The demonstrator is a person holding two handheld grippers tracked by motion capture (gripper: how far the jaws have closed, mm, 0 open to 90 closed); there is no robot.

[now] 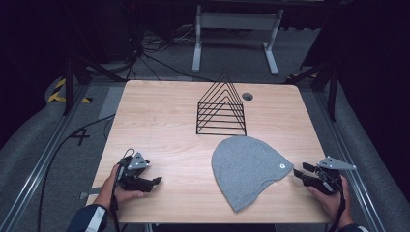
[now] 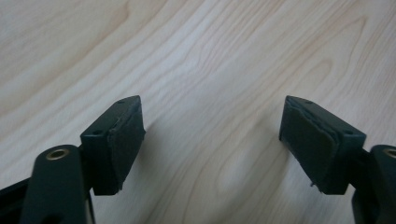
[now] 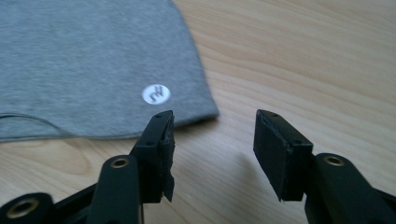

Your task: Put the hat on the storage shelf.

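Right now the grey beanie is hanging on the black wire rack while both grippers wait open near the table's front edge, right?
Not quite. The grey beanie lies flat on the table, in front of the black wire rack, as the high view shows. The left gripper and right gripper do wait open.

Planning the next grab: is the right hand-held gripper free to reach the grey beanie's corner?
Probably yes: the right hand-held gripper stands open beside the grey beanie, bare table between them.
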